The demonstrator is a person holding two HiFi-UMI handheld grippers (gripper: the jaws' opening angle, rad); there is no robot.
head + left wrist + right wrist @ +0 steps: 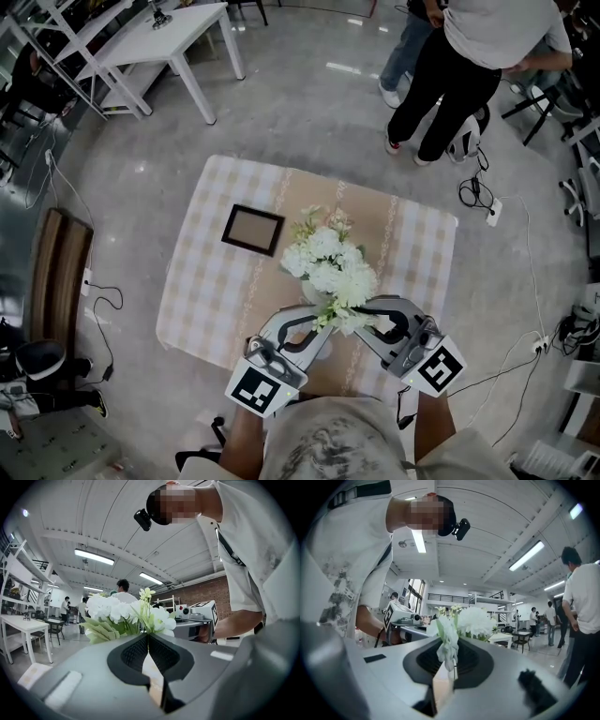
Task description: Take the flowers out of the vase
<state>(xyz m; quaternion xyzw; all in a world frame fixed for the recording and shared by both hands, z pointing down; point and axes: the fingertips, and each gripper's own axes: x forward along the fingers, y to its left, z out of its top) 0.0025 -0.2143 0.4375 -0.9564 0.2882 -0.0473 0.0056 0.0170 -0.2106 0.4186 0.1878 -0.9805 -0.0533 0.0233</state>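
A bunch of white flowers [328, 267] with green leaves stands near the front edge of the table. Its pale vase [322, 354] is mostly hidden under the blooms and the two grippers. My left gripper [322, 324] comes in from the left at the base of the bunch. In the left gripper view its jaws [148, 635] meet at the tips, with the stems [140, 623] rising from them. My right gripper [367, 317] comes in from the right. In the right gripper view it [451, 657] is shut on a white bloom and leaf [447, 641], with more blooms [477, 620] behind.
A checked cloth [202, 281] covers the table, and a dark picture frame [252, 229] lies on it left of the flowers. A person [450, 75] stands beyond the far right corner. A white table [159, 37] is far left, a bench [58, 272] left, cables [520, 361] right.
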